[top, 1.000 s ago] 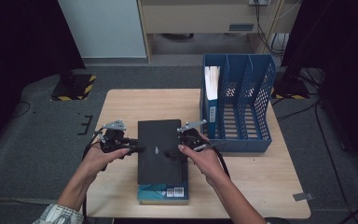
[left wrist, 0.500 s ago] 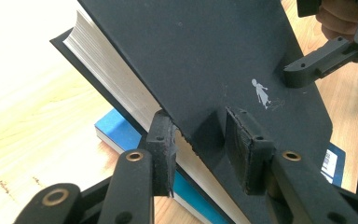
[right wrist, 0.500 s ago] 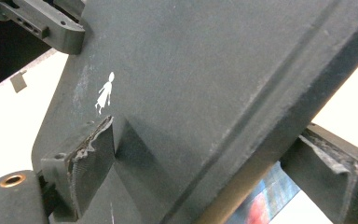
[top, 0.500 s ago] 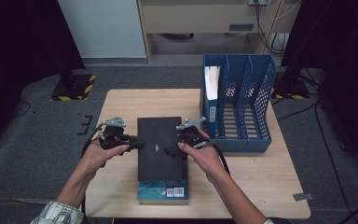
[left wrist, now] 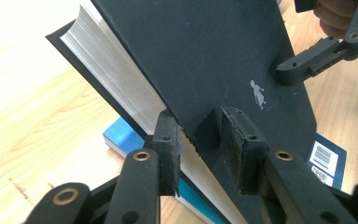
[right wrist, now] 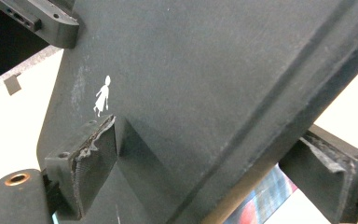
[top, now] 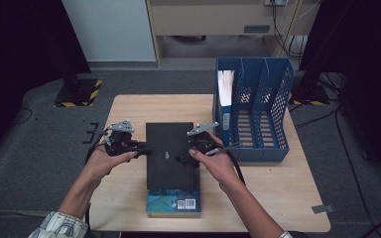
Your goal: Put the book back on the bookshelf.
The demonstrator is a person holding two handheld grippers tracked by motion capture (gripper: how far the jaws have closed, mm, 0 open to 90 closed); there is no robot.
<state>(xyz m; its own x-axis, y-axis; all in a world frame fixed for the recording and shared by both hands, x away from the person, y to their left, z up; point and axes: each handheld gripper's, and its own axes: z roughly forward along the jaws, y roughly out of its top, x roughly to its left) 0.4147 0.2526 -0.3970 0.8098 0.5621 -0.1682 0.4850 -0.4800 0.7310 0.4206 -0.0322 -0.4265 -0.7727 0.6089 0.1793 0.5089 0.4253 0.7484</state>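
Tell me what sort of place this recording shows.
Probably an office or lab workspace: a small wooden table on grey carpet, a blue file rack holding folders, and cables trailing across the floor.

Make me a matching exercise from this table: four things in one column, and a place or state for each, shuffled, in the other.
Things:
1. black book
2. blue book
3. blue file rack
4. left gripper

Places or states:
A. lies under another book
B. stands at the table's right side
C. lies on top, between both grippers
D. jaws around a cover's edge

Pairs: 1-C, 2-A, 3-B, 4-D
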